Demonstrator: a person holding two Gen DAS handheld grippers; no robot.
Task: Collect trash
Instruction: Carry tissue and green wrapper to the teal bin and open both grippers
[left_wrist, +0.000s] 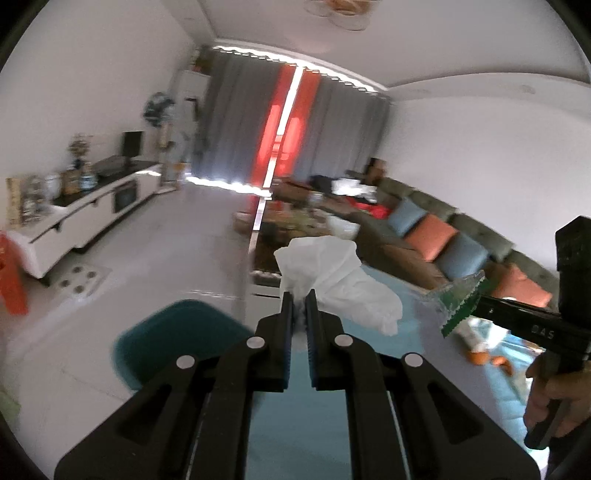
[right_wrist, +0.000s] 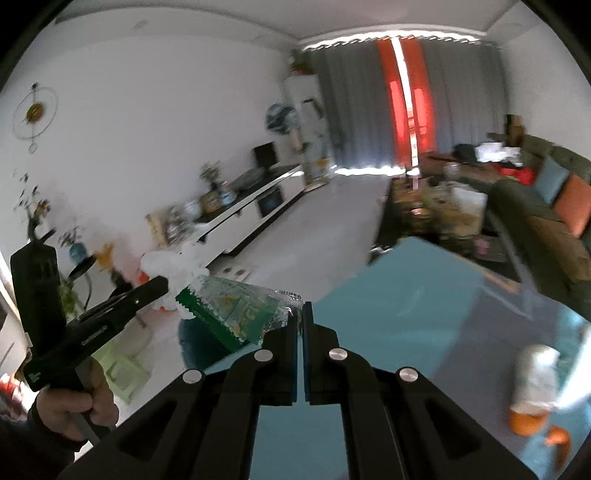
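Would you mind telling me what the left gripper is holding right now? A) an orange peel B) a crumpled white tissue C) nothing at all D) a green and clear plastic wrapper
B: the left gripper is shut on a crumpled white tissue, while the green and clear wrapper sits in the right gripper.

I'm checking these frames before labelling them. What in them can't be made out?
- Print on the green wrapper: right wrist view, motion blur.
- White-and-orange item on the blue table: blurred.
- Where the tissue will go: no bin clearly identifiable.
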